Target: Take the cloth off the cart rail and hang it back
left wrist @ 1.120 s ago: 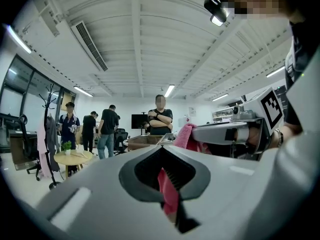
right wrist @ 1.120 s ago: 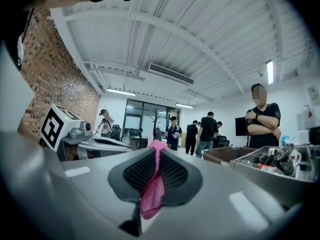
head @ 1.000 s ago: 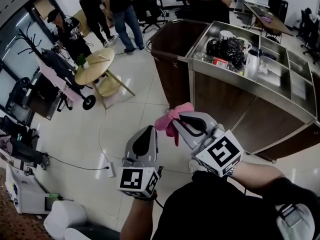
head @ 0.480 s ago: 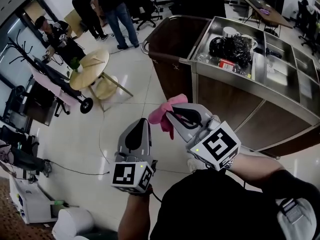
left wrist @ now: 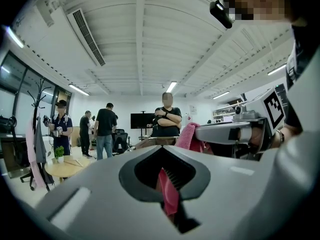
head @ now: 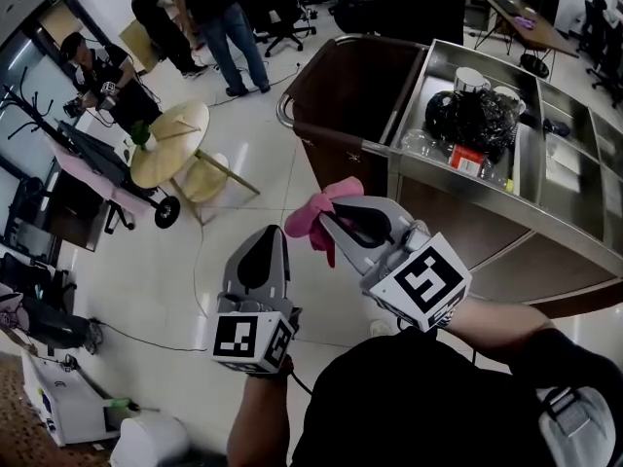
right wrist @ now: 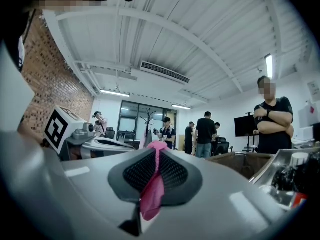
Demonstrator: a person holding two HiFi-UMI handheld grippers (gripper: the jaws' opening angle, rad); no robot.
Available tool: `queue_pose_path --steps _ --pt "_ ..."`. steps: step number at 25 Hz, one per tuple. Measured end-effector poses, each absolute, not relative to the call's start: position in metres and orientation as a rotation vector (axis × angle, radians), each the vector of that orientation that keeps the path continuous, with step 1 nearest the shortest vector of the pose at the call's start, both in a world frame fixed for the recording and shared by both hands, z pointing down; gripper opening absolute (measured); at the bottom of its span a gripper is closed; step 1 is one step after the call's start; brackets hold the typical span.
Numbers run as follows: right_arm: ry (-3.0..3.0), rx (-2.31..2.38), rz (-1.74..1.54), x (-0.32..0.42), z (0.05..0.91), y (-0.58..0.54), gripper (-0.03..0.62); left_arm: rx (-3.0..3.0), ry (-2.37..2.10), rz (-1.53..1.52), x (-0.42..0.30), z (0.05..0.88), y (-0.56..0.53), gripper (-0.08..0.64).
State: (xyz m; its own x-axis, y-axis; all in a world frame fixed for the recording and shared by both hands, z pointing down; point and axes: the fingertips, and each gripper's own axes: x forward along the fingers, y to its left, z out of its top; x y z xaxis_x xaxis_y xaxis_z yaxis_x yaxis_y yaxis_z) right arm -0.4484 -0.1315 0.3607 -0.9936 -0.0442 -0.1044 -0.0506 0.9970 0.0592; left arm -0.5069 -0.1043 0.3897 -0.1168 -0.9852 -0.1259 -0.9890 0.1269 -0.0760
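Two thin pinches: left gripper (head: 265,237) and right gripper (head: 332,225) clamp your pink cloth (head: 313,212). A cart rail (head: 336,140) snag could free it.

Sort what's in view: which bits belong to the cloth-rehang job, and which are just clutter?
Job: pink cloth, pinched by left gripper and right gripper; cart rail.
Lying about: black bag; mug; round table.
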Motion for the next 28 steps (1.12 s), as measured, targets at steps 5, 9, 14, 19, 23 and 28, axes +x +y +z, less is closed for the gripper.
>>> queue_pose_path --steps 5,9,14,19,23,28 --pt "3.073 -0.104 0.017 -0.474 0.363 -0.152 0.018 -1.998 2.234 0.060 -0.532 0.388 -0.127 0.003" --pt "3.035 -0.140 0.142 -0.497 0.360 -0.166 0.018 -2.029 2.205 0.072 -0.556 0.388 -0.139 0.003" --pt "3.083 -0.264 0.003 -0.527 0.355 -0.158 0.018 -2.103 2.138 0.092 -0.589 0.384 -0.138 0.003" --pt "3.056 -0.403 0.045 -0.566 0.339 -0.158 0.018 -2.198 2.031 0.093 -0.627 0.372 -0.140 0.003" --pt "2.978 -0.492 0.212 -0.602 0.312 -0.158 0.018 -2.281 1.961 0.107 -0.666 0.359 -0.136 0.003" --pt "2.918 -0.569 0.288 -0.625 0.280 -0.159 0.018 -2.341 1.890 0.125 -0.690 0.346 -0.131 0.003"
